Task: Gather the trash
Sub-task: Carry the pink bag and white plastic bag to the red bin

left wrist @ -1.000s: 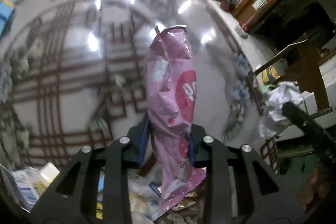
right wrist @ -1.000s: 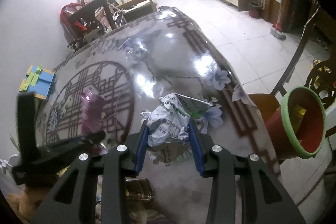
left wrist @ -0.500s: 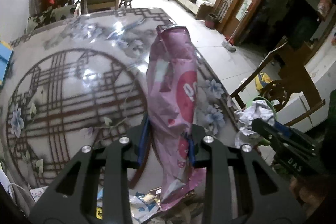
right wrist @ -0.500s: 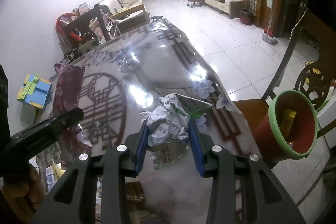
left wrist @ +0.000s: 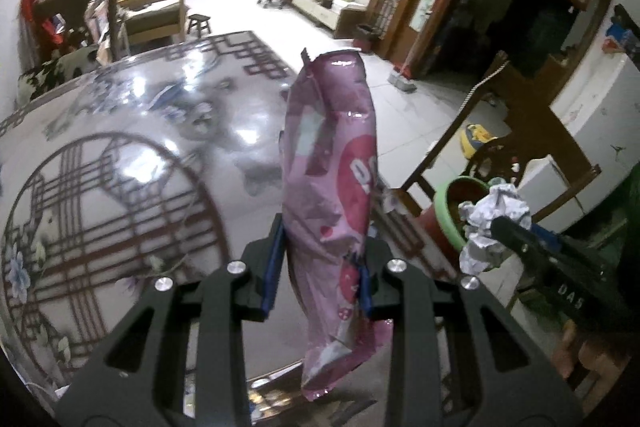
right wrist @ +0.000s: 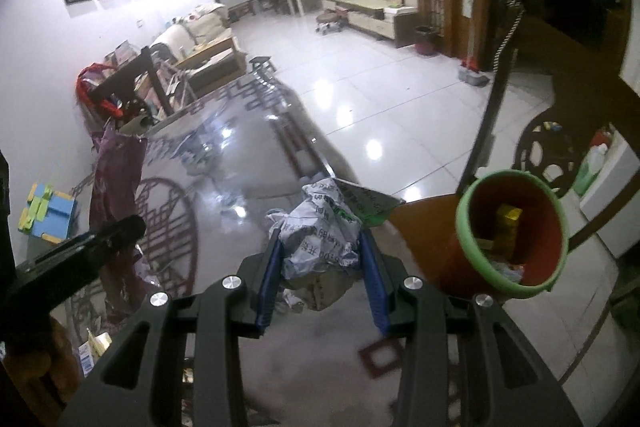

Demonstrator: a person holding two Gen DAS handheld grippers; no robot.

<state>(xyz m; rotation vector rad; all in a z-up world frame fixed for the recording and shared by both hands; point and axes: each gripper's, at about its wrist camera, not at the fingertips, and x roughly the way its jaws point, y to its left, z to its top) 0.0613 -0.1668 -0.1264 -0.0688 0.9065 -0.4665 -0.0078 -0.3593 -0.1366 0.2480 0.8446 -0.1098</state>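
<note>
Left gripper (left wrist: 320, 263) pinches pink wrapper (left wrist: 332, 187); right gripper (right wrist: 320, 267) clamps crumpled paper (right wrist: 320, 227) (both lifted for dumping) w/ bin (right wrist: 514, 235) just beside.

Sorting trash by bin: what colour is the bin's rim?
Green, on a red bin; it shows best in the right wrist view.

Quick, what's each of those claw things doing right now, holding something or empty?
Left gripper: closed on a pink snack wrapper.
Right gripper: closed on a crumpled paper wad.
</note>
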